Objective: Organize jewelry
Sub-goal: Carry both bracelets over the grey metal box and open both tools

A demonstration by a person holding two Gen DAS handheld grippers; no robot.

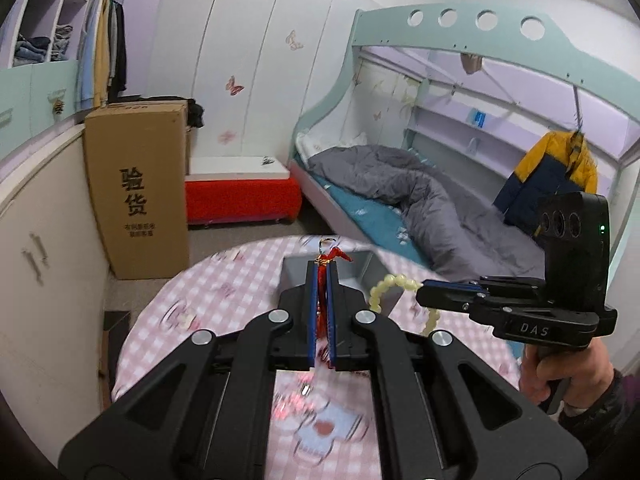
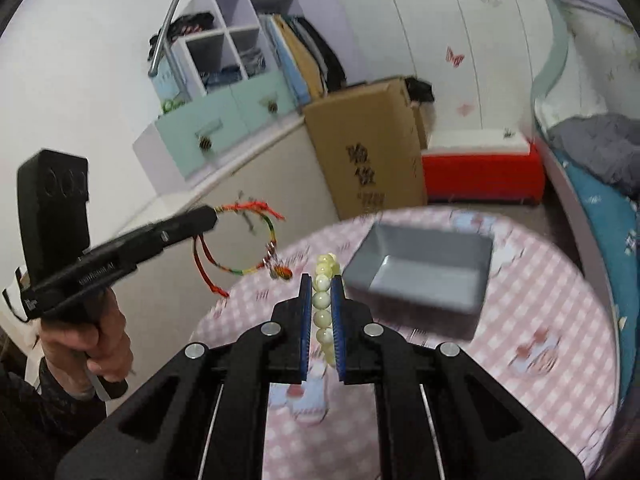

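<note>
- The round table [image 2: 540,380], covered in a pink checked cloth, fills the near part of both views; its surface is blurred.
- A tall cardboard box [image 1: 138,188] stands on the floor beyond the table's far left edge, against the cabinets.
- A grey tray [image 2: 424,268] sits on the far side of the table; in the right wrist view it lies just right of the fingers.
- The left gripper [image 1: 322,268] is raised above the table, its blue pads pressed together on the red cord bracelet [image 2: 244,240], whose loop and loose red ends hang in the air near the table's left edge.
- The right gripper [image 2: 322,280] is also above the table, pinching the pale bead bracelet [image 2: 322,300] between its pads; in the left wrist view, the beads [image 1: 390,286] curve in front of the tray's right corner.
</note>
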